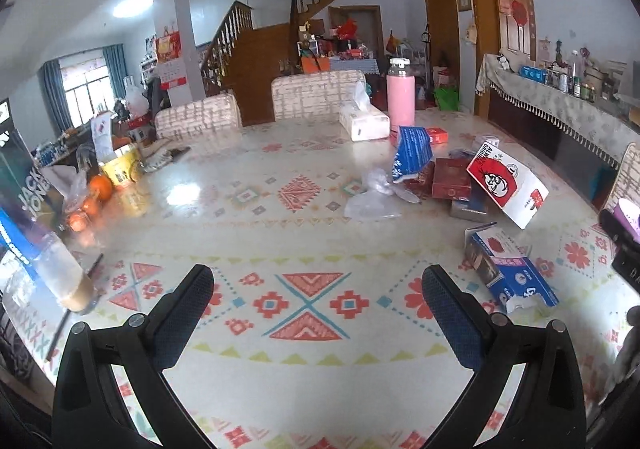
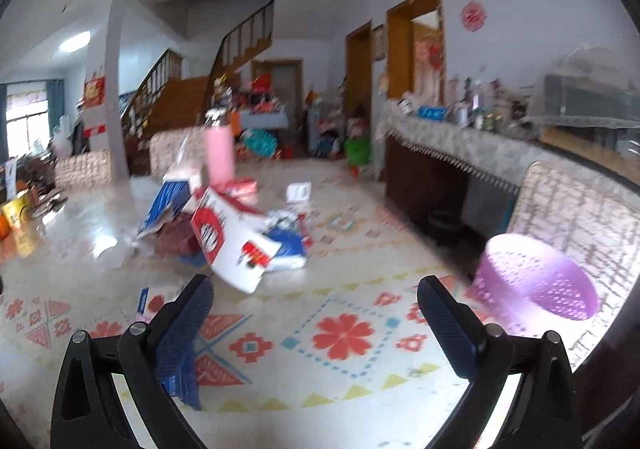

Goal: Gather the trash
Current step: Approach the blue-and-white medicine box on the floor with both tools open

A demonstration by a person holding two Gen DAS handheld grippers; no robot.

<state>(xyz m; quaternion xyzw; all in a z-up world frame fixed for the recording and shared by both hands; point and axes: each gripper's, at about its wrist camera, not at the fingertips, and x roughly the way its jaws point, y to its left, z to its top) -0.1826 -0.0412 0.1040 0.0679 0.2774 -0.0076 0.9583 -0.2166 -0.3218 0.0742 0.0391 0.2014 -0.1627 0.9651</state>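
Litter lies in a heap on the patterned tablecloth (image 1: 308, 233): a red-and-white chicken box (image 1: 504, 181) (image 2: 228, 245), a blue bag (image 1: 412, 153), dark red cartons (image 1: 452, 179) and a crumpled clear plastic bag (image 1: 372, 197). A torn blue carton (image 1: 508, 277) lies nearer, to the right of my left gripper (image 1: 316, 281), which is open and empty above the cloth. My right gripper (image 2: 312, 289) is also open and empty, short of the heap. A lilac perforated basket (image 2: 536, 281) sits just to its right. The right wrist view is blurred.
A pink bottle (image 1: 400, 93) and a tissue pack (image 1: 364, 121) stand at the far side. Oranges (image 1: 100, 187), a yellow cup (image 1: 120, 169) and a plastic cup of milky coffee (image 1: 68, 277) crowd the left edge. Chairs (image 1: 320, 93) line the far side, and a covered sideboard (image 1: 560, 97) stands on the right.
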